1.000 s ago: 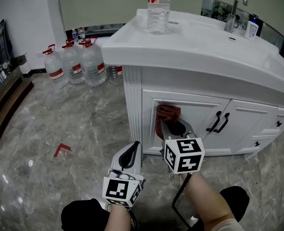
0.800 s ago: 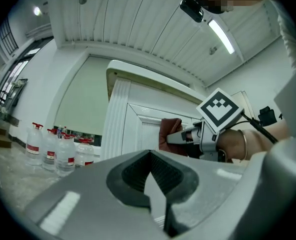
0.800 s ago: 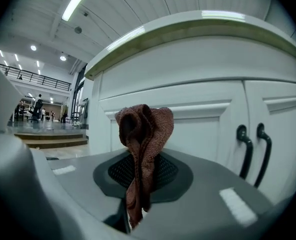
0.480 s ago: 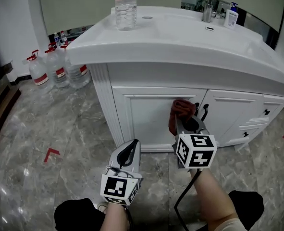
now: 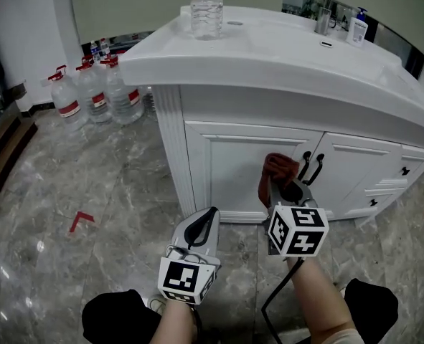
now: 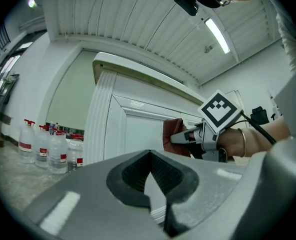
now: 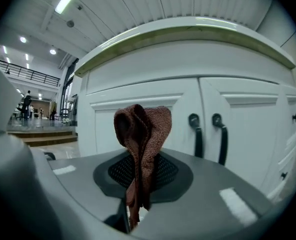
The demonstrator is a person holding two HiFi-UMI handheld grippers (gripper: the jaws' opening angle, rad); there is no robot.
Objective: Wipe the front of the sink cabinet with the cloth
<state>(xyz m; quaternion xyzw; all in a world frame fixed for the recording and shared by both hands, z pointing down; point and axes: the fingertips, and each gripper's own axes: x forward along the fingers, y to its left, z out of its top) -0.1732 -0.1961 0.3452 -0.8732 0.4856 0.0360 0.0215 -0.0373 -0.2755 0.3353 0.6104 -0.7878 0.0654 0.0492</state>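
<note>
The white sink cabinet (image 5: 226,167) fills the middle of the head view, its two black door handles (image 5: 311,167) side by side. A reddish-brown cloth (image 5: 278,169) is bunched up in my right gripper (image 5: 282,187), which is shut on it. The cloth sits at the right edge of the left door, just left of the handles. In the right gripper view the cloth (image 7: 142,129) stands up between the jaws, with the handles (image 7: 208,134) to its right. My left gripper (image 5: 210,215) hangs lower and to the left, shut and with nothing in it, off the cabinet.
Several large water jugs (image 5: 97,95) stand on the marble floor left of the cabinet. On the counter are a clear bottle (image 5: 206,6), a faucet (image 5: 326,9) and a soap bottle (image 5: 356,29). A red tape mark (image 5: 81,219) lies on the floor. A black cable (image 5: 276,299) trails from my right gripper.
My right gripper has carried the cloth rightward across the left door, from near its left side to beside the handles. The left gripper has stayed low and shut.
</note>
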